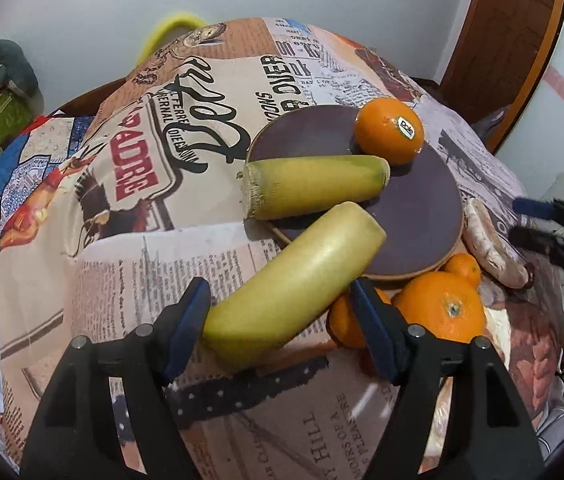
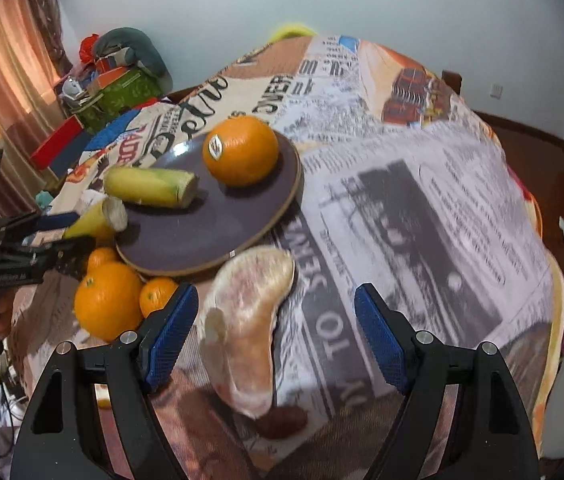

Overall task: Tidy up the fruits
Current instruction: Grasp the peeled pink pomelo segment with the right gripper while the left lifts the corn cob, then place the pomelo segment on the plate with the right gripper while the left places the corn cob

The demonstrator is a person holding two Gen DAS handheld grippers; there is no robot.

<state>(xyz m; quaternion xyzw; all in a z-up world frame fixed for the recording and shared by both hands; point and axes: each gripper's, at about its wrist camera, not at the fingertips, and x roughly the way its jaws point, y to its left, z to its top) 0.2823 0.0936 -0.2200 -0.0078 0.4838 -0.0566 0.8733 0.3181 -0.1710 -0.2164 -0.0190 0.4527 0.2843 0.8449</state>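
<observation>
A dark purple plate [image 1: 414, 208] [image 2: 218, 232] holds a sticker-marked orange [image 1: 388, 131] [image 2: 241, 150] and a yellow-green banana piece [image 1: 314, 186] [image 2: 151, 186]. My left gripper [image 1: 280, 320] is shut on a second banana piece [image 1: 294, 288] [image 2: 98, 218], its far end over the plate's near rim. Loose oranges [image 1: 440, 310] [image 2: 108, 300] lie beside the plate. A peeled pomelo segment [image 2: 246, 328] [image 1: 490, 244] lies on the cloth. My right gripper [image 2: 276, 316] is open, with the segment between its fingers but nearer the left one.
A newspaper-print cloth [image 1: 122, 240] [image 2: 422, 200] covers the table. Boxes and clutter [image 2: 114, 84] stand at the far left by a curtain. A wooden door frame [image 1: 514, 40] is at the far right.
</observation>
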